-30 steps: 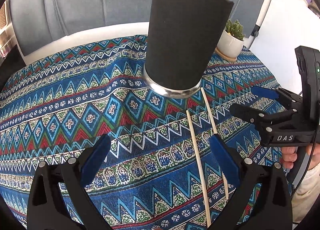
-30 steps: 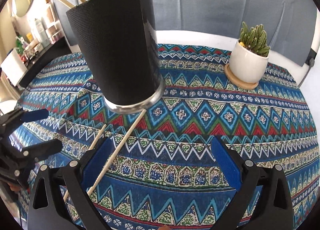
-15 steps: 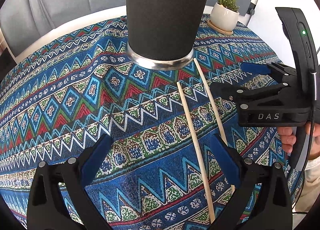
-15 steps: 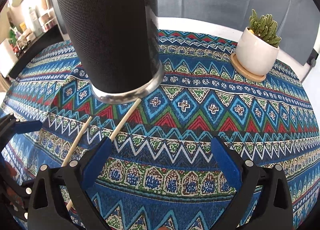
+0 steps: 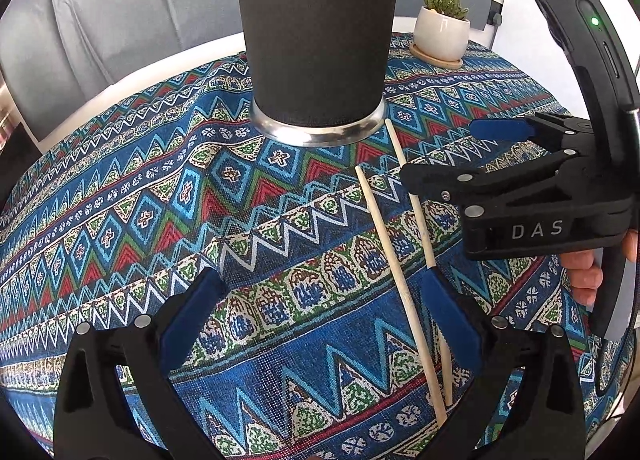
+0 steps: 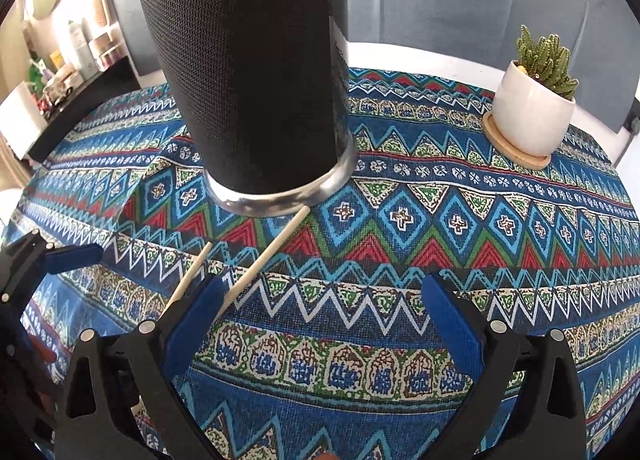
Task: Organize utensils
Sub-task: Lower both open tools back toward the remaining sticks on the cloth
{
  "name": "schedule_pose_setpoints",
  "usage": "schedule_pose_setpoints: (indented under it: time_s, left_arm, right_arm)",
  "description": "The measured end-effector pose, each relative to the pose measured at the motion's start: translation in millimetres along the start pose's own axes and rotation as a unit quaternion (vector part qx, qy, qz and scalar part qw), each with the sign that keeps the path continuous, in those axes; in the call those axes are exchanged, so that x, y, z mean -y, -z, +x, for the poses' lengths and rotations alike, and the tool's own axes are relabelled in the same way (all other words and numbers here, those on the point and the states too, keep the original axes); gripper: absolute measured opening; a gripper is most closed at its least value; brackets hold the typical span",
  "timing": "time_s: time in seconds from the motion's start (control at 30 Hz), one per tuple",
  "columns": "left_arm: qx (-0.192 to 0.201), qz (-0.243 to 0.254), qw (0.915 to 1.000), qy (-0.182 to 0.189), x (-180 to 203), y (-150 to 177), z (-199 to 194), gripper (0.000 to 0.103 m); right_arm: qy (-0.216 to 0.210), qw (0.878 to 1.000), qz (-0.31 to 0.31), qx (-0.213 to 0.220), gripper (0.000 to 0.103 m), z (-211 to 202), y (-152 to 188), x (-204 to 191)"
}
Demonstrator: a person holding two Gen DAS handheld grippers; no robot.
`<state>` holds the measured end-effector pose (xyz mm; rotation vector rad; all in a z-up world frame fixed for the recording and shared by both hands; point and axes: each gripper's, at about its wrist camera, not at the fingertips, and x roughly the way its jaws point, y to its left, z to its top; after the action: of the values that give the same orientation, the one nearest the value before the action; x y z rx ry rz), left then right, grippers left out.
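A tall black cup (image 5: 316,40) with a metal base stands on the patterned tablecloth (image 5: 120,220); its top is out of frame. Two wooden chopsticks (image 5: 400,280) lie side by side on the cloth, running from the cup's base toward me. My left gripper (image 5: 320,312) is open and empty, its right pad (image 5: 448,316) just over the chopsticks' near part. My right gripper (image 5: 440,152) hovers open to the right, above the outer chopstick. In the right wrist view the cup (image 6: 256,72) and chopsticks (image 6: 260,260) sit ahead-left of the open right gripper (image 6: 320,312).
A small cactus in a white pot (image 6: 528,120) on a wooden coaster stands at the table's far right. A grey upholstered backrest (image 5: 120,20) lies behind the table. A person's hand (image 5: 588,272) holds the right gripper. Shelves with bottles (image 6: 72,56) are at far left.
Both grippers have moved forward and lower toward the cup and chopsticks. The cup's rim and the sticks inside it have left the frame. The right gripper now hangs closer over the outer chopstick.
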<state>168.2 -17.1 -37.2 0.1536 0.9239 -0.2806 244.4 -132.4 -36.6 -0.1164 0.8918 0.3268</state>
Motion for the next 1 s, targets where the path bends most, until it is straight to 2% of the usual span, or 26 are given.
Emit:
schedule_pose_setpoints:
  time_s: [0.13, 0.27, 0.6, 0.73, 0.83, 1.0]
  left_arm:
    - [0.001, 0.001, 1.0000, 0.003, -1.4, 0.0, -1.2, 0.099]
    - [0.001, 0.000, 1.0000, 0.003, -2.4, 1.5, -2.3, 0.099]
    - [0.001, 0.000, 1.0000, 0.003, -2.9, 2.9, -3.4, 0.099]
    - [0.001, 0.000, 1.0000, 0.002, -1.7, 2.4, -2.5, 0.099]
    - [0.001, 0.000, 1.0000, 0.003, -2.0, 2.1, -2.2, 0.099]
    - [0.000, 0.000, 1.0000, 0.002, 0.1, 0.9, -0.9, 0.099]
  right_arm:
    - [0.022, 1.000, -0.013, -0.007, 0.095, 2.9, -2.4, -16.6]
    - [0.026, 1.000, -0.010, -0.012, 0.095, 2.0, -0.7, -19.9]
    - [0.027, 0.999, -0.002, -0.035, 0.095, -17.0, 20.1, 6.7]
    - [0.034, 0.999, 0.010, -0.025, 0.095, -20.7, 28.9, 32.2]
    - [0.048, 0.998, 0.029, -0.007, 0.096, -23.9, 34.7, 31.2]
    - [0.054, 0.998, 0.042, -0.007, 0.096, -25.4, 34.9, 32.3]
